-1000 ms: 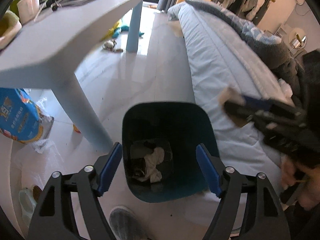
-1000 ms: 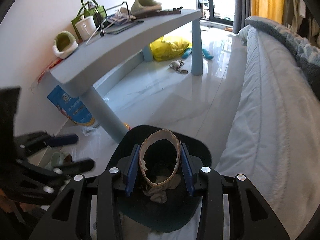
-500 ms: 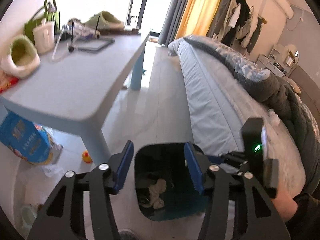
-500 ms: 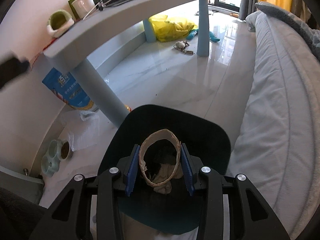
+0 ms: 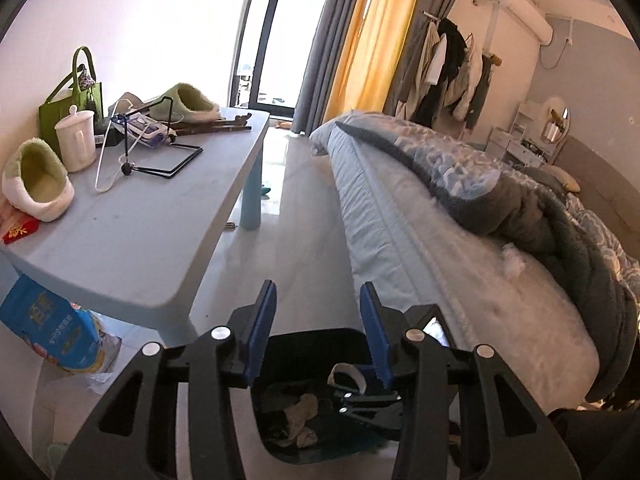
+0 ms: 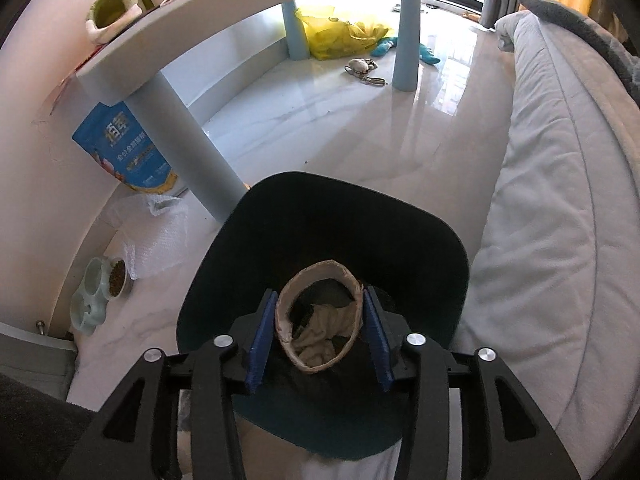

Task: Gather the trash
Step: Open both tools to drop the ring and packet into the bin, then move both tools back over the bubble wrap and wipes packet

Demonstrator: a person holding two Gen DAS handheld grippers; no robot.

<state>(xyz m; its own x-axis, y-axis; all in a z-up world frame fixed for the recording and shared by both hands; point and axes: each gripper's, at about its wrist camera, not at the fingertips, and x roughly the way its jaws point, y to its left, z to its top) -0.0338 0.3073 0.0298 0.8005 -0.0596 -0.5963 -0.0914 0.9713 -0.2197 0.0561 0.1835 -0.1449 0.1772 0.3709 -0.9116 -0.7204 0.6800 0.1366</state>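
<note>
Directly over the mouth of the dark teal trash bin, I am holding a cardboard ring, a squashed tape core by the look of it, pinched between the blue pads of my right gripper. Both pads are pressing on the ring's outer wall, flattening it into an oval. Through the ring I am seeing crumpled beige tissue already lying at the bottom of the bin.

Over the last second I have been lowering the right gripper toward the bin: its rim is filling far more of the right wrist view than a second ago, and the ring has dropped from above the opening to well within it. I judge the carry to be finished and the release to be the step in hand; parting the pads should let the ring fall straight onto the tissue.

My left gripper is spread and empty. I have been lifting and tilting it away from the bin, so it is now looking across the room, with the bin only at the lower edge of its view and the right gripper showing inside it.

Beside the bin, the pale blue table is standing on one side and the bed on the other. A white tissue wad is lying on the bed, probably my next pickup.
</note>
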